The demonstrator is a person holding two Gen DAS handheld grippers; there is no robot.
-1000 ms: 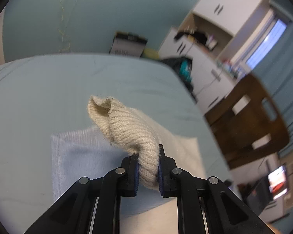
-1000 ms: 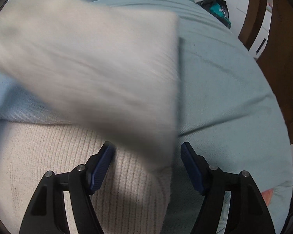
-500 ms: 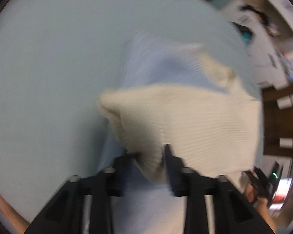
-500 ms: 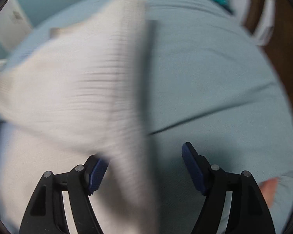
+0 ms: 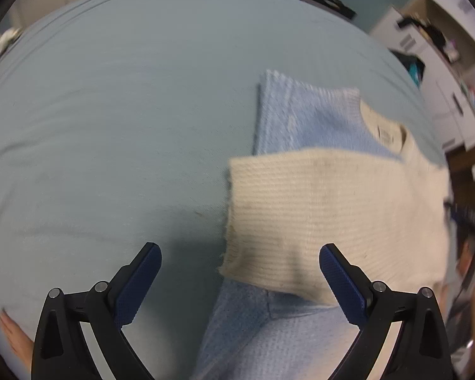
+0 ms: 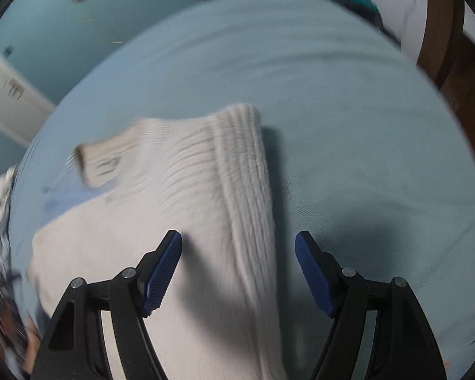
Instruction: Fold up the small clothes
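Cream sweater (image 5: 326, 209) lay folded over a blue garment (image 5: 288, 117) on the bed (image 5: 126, 110), left tool (image 5: 240, 285) opening wide, nothing gripped, sleeve end between its fingers, right tool (image 6: 237, 272) released, hovering over sweater's ribbed edge (image 6: 243, 171)

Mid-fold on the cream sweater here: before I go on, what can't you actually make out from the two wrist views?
- Neck label of the cream sweater: print too small and blurred, both views.
- Sweater's near hem: cut off by the bottom edge, right wrist view.
- Blue garment: middle hidden under the folded sleeve, left wrist view.
- Right gripper: motion blur smears the knit; contact unclear. Left gripper jaws are opening, off the cloth.
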